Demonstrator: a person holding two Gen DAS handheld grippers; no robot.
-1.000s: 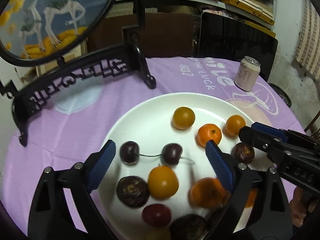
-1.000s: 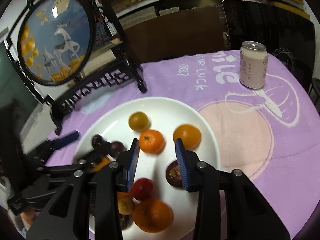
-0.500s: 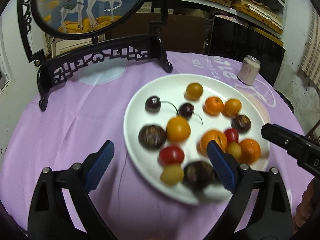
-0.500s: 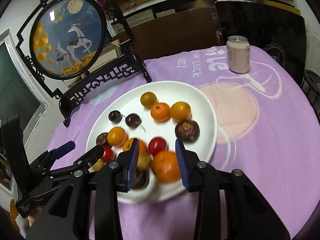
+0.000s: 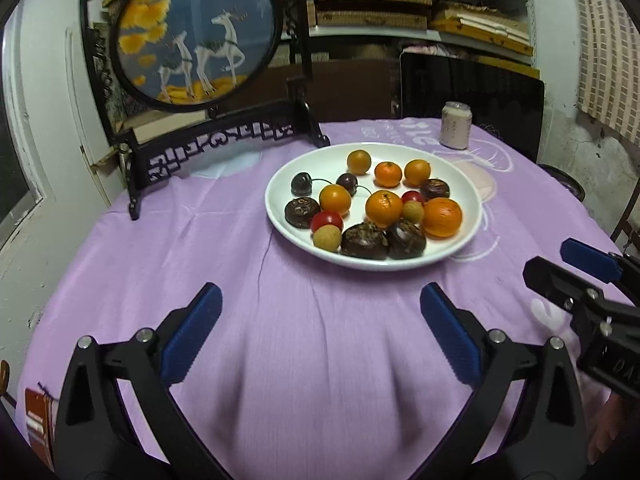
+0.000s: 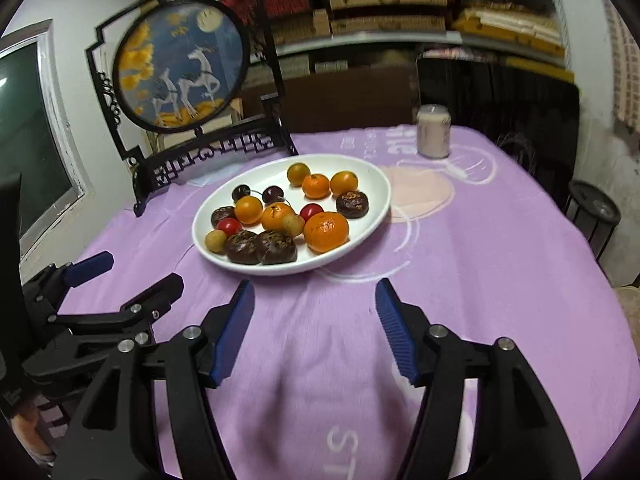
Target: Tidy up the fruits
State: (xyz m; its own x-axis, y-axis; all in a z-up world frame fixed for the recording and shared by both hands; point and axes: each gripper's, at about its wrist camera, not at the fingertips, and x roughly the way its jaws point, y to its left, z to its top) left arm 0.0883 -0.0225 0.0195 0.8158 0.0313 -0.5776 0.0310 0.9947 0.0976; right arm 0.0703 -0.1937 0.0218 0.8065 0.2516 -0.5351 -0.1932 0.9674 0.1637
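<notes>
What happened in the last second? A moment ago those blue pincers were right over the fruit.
Both pulled back toward the person. The left gripper and right gripper, earlier above the white plate, now hover over bare purple cloth short of it. The right one's jaws have opened wider; neither holds anything. The fruit, the can and the deer screen stayed put.
</notes>
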